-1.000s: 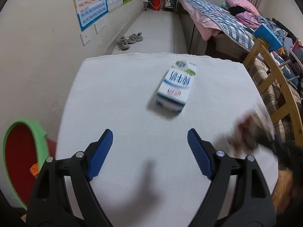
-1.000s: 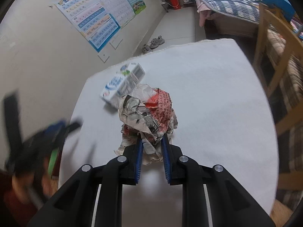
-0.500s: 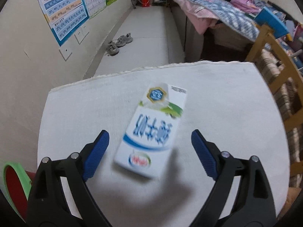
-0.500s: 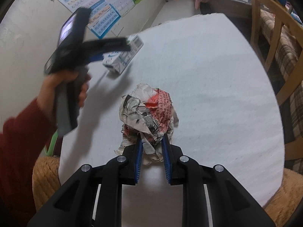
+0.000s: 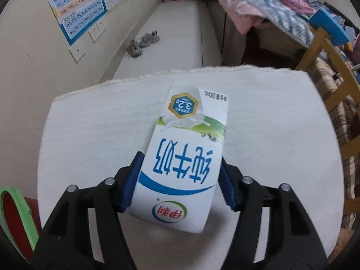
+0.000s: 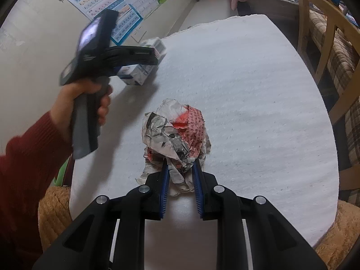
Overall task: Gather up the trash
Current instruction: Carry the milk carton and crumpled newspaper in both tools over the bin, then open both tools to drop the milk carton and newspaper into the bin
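Note:
A white and blue milk carton [image 5: 184,155] lies flat on the white table [image 5: 281,135]. My left gripper [image 5: 181,159] has its jaws closing around the carton's near end, and both blue pads touch its sides. In the right wrist view the same carton [image 6: 139,72] sits at the table's far left under the left gripper [image 6: 156,56], which a hand [image 6: 85,99] in a red sleeve holds. My right gripper [image 6: 180,166] is shut on a crumpled newspaper ball [image 6: 177,135] that rests on the table.
A green-rimmed red bin [image 5: 15,213] stands on the floor left of the table. A wooden chair [image 6: 326,45] with a plaid cushion is at the table's right edge. Shoes [image 5: 142,42] lie on the floor beyond, and a bed [image 5: 258,2] is at the far right.
The left gripper moved forward over the milk carton and its jaws narrowed from wide open onto the carton's sides. The right gripper stayed shut on the paper ball.

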The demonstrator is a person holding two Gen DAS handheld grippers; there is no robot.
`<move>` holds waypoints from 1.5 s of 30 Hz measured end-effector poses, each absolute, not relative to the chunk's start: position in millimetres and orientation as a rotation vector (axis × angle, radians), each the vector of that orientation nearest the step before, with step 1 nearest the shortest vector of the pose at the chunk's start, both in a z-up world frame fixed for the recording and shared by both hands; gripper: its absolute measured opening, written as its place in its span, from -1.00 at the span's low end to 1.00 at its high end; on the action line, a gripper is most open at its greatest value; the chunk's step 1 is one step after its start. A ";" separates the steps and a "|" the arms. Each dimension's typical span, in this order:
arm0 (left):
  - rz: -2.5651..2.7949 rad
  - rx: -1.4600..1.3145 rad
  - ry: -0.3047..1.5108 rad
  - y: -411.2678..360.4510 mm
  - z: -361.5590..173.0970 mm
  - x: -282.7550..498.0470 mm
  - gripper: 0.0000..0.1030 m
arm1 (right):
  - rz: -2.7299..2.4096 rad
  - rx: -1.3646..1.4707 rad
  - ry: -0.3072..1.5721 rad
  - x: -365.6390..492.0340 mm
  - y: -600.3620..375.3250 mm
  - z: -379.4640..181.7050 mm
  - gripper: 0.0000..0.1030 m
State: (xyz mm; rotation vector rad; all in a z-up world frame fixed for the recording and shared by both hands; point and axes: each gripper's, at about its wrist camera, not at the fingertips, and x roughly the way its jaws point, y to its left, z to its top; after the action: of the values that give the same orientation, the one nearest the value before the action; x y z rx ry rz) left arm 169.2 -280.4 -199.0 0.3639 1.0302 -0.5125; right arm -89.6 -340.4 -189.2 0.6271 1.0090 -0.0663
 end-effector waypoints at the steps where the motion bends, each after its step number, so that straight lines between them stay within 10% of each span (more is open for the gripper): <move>1: -0.516 0.355 1.008 -274.5 -189.1 160.3 0.16 | -0.067 0.626 1.008 -90.1 -339.8 -188.5 -0.61; 20: -0.453 0.175 0.894 -134.3 -95.7 46.0 0.16 | 0.064 0.494 0.949 -80.4 -265.7 -135.8 -0.61; 36: 0.050 -0.084 0.933 108.5 -101.6 104.8 0.16 | 0.498 0.441 0.980 95.1 -90.7 -96.7 -0.55; 40: 0.089 -0.108 0.941 133.1 -106.9 116.9 0.50 | 0.505 0.400 0.990 125.2 -59.1 -92.8 0.21; 45: 0.080 -0.167 0.806 136.7 -87.3 94.5 0.71 | 0.410 0.378 0.885 106.8 -77.7 -66.9 0.39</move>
State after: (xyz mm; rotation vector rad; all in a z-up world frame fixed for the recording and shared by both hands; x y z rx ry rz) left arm 94.5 136.7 -87.3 -0.1673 0.8058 0.0798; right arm 106.8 -77.7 -66.9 0.3780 0.8852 0.4098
